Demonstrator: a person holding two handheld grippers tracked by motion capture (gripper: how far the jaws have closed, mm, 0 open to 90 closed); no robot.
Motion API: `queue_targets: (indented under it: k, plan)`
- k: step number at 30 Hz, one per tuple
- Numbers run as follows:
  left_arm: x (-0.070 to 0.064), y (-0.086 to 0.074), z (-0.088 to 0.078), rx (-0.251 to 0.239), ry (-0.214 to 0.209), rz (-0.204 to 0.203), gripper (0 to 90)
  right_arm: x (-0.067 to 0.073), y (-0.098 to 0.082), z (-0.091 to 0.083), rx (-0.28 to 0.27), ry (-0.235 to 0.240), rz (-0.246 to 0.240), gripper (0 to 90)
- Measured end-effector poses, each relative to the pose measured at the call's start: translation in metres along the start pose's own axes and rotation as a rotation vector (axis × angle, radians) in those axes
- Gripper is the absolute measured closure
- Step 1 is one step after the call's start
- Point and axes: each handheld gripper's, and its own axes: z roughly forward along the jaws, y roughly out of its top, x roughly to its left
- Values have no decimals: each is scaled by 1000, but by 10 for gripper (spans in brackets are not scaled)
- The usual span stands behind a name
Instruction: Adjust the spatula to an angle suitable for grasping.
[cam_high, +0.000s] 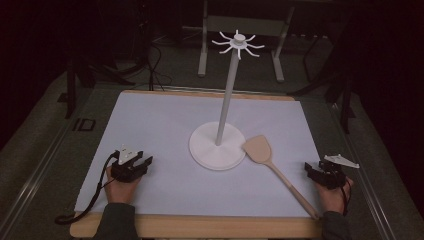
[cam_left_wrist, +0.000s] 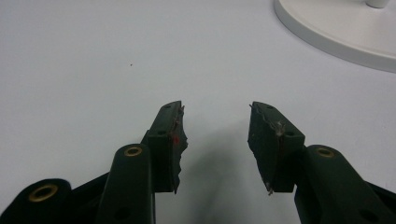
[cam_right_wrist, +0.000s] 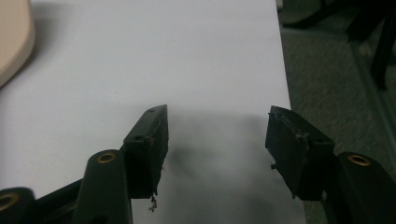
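A white stand (cam_high: 218, 145) with a round base, a tall pole and a ring of hooks (cam_high: 238, 43) on top rises from the middle of the white sheet. A wooden spatula (cam_high: 272, 163) lies flat just right of the base, blade toward the stand, handle running to the front right. My left gripper (cam_high: 139, 159) rests on the sheet at the front left, open and empty; its own view shows its jaws apart (cam_left_wrist: 215, 126) and the stand's base (cam_left_wrist: 336, 32) at top right. My right gripper (cam_high: 314, 169) sits at the sheet's right edge, open and empty (cam_right_wrist: 217, 126), right of the spatula's handle.
The white sheet (cam_high: 160, 120) covers a wooden board (cam_high: 200, 226) on a table. Beyond the sheet's right edge lies grey carpet-like surface (cam_right_wrist: 327, 70). The spatula blade (cam_right_wrist: 14, 37) shows at the right gripper view's top left. Table legs and cables stand in the dark background.
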Motion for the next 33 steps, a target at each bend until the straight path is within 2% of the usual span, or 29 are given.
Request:
queue_targets:
  k: [1, 6, 13, 18, 33]
  plan:
    - [0, 0, 0, -2, 1, 0, 551, 1, -1, -2, -22, -4, -16, 402]
    - [1, 0, -1, -10, -8, -8, 548, 3, -2, -4, -42, -3, -31, 411]
    - [1, 0, -1, -10, -10, -13, 541, 3, -1, -4, -42, 14, -36, 414]
    - [1, 0, -1, -10, -12, -13, 540, 3, 0, -5, -12, 43, -32, 456]
    - [1, 0, -1, -12, -11, -10, 536, 15, 22, -26, 53, 107, -122, 539]
